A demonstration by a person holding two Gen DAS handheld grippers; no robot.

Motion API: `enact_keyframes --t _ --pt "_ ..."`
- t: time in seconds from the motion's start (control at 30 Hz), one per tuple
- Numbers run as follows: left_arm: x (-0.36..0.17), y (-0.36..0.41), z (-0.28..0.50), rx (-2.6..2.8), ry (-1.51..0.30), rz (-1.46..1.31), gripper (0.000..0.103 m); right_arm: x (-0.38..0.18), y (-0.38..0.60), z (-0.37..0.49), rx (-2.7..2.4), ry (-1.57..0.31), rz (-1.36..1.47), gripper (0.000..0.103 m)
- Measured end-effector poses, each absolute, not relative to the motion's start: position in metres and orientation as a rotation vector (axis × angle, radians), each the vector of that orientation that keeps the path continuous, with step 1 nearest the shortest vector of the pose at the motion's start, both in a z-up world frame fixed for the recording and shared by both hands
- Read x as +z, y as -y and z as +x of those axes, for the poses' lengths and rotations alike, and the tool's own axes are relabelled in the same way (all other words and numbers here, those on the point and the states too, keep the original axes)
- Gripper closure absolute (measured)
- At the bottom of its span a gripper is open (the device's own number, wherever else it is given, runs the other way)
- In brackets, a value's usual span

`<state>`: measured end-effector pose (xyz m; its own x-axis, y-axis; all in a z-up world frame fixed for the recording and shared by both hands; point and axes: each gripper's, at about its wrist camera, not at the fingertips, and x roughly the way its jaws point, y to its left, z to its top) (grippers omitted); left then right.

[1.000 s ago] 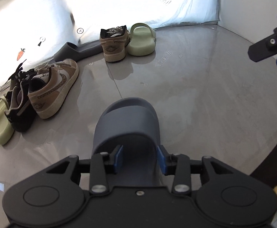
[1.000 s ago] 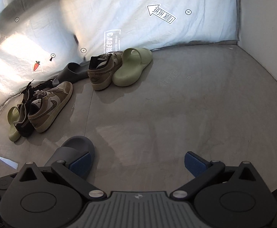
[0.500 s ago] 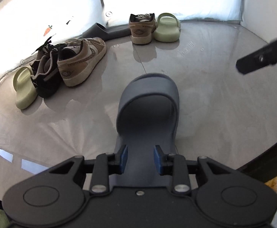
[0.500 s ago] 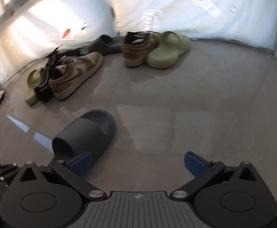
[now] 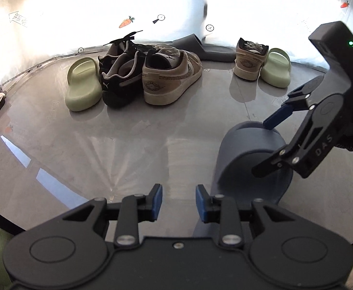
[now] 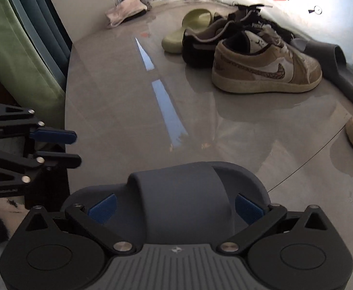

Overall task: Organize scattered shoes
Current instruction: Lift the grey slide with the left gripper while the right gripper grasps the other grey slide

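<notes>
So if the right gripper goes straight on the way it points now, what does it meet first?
Probably the grey slide: the right gripper stands wide open with its blue pads either side of the strap, apparently not yet touching. Depth is hard to judge.

Both views ride the grippers, tilted down at the floor [image 5: 132, 145]. The left view faces the far sheet [image 5: 79, 12] from farther back. The right view sits close over the grey slide [image 6: 176, 193]. Both show it [image 5: 246, 159] and the sneakers [image 6: 266, 70].
</notes>
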<state>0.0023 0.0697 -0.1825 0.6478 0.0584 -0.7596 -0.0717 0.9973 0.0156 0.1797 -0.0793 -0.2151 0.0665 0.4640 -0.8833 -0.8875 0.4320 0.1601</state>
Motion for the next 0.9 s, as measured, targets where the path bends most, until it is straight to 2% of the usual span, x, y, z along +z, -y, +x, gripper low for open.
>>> enact_keyframes --t 0.1,0.17,0.23,0.47,0.57,0.73,0.83,0.9 --pt "-0.182 -0.072 0.006 0.078 -0.857 -0.001 0.072 -0.226 0.078 0.179 1.025 -1.09 -0.49 0.009" --pt "-0.182 -0.075 0.011 0.078 -0.855 0.0 0.072 -0.226 0.085 0.174 0.928 -1.049 -0.451 0.011" --pt "-0.184 -0.077 0.017 0.069 -0.865 -0.002 0.072 -0.226 0.091 0.171 0.795 -1.022 -0.414 0.023" --pt "-0.188 -0.068 0.041 -0.011 -0.878 0.025 0.072 -0.229 0.157 0.172 0.155 -1.026 -0.085 0.029" --pt "-0.19 -0.06 0.049 -0.054 -0.883 0.046 0.072 -0.225 0.205 0.176 -0.079 -1.112 0.141 0.028" --pt "-0.191 -0.049 0.057 -0.113 -0.882 0.084 0.072 -0.218 0.238 0.164 0.044 -1.27 0.291 0.017" --pt "-0.191 -0.045 0.059 -0.133 -0.878 0.104 0.072 -0.202 0.242 0.145 0.259 -1.271 0.152 0.014" --pt "-0.191 -0.044 0.06 -0.137 -0.877 0.108 0.072 -0.185 0.238 0.127 0.381 -1.192 -0.036 0.011"
